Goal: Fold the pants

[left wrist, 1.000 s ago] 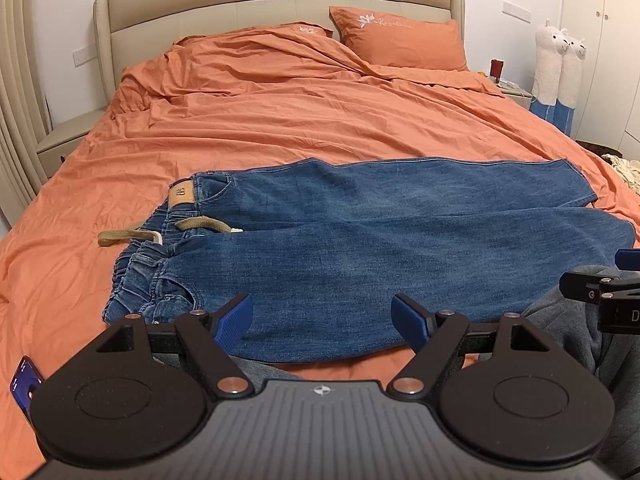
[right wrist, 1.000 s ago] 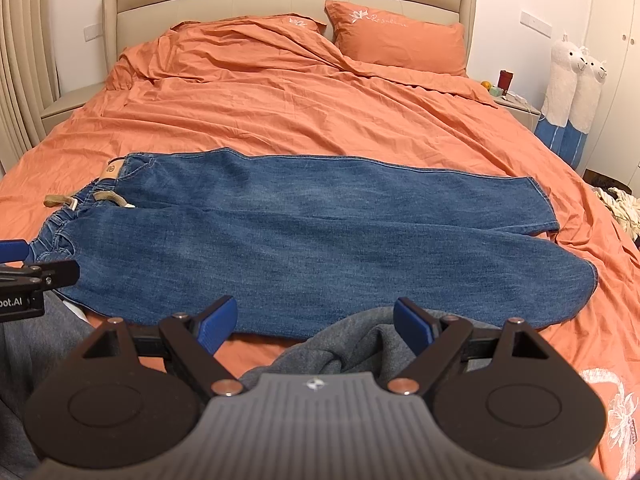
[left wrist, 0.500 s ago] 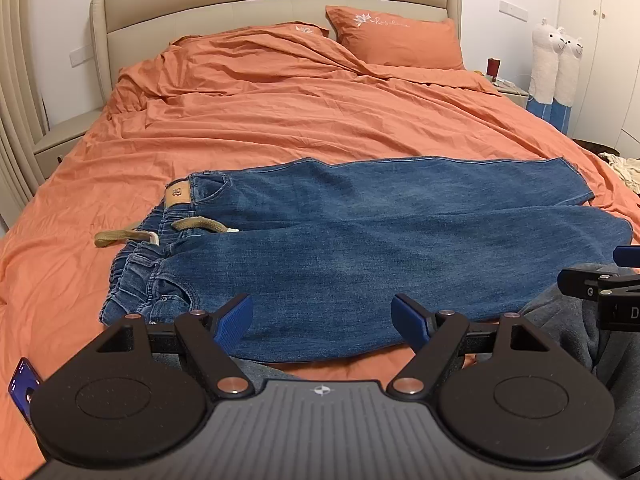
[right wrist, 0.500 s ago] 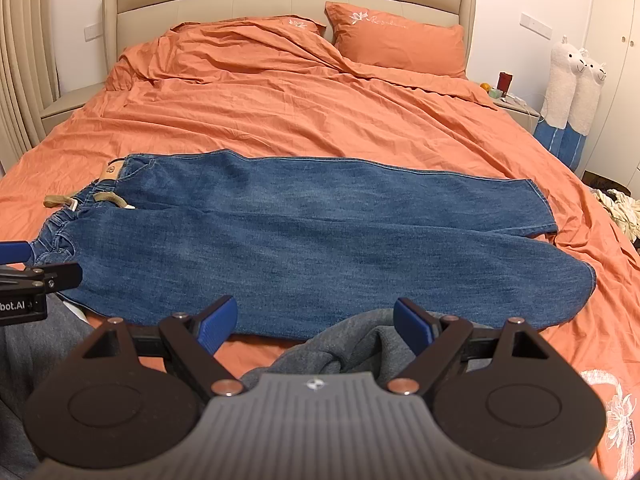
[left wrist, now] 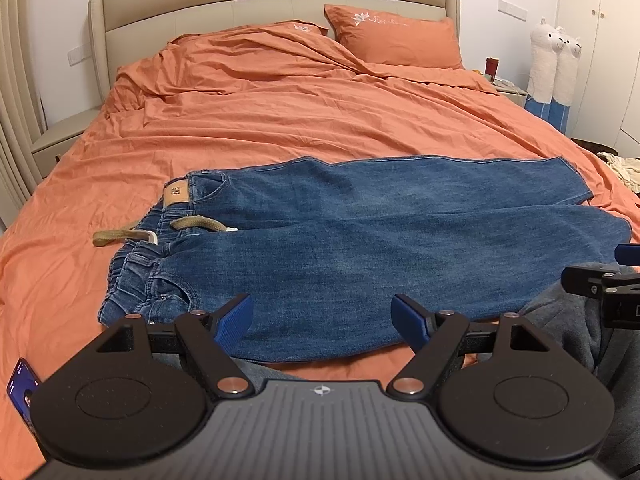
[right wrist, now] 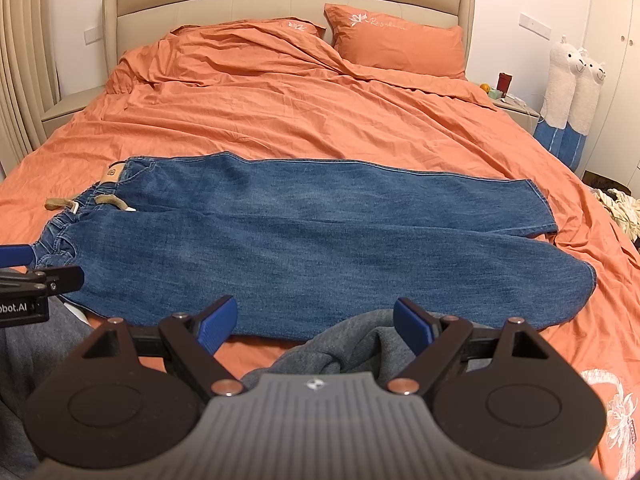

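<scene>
Two grippers spread wide, grasping nothing: left gripper [left wrist: 322, 318] near waistband end, right gripper [right wrist: 316, 320] near middle of near leg. Jeans [right wrist: 304, 240] lie flat across bed [right wrist: 280, 120] close to its near edge, waistband toward left edge, hems toward right edge, legs side by side, no fold yet. We judge risks: pads pinch only top denim layer, so fold skews; loose drawstring [left wrist: 120, 236] snags or trails out; duvet caught along with denim.
</scene>
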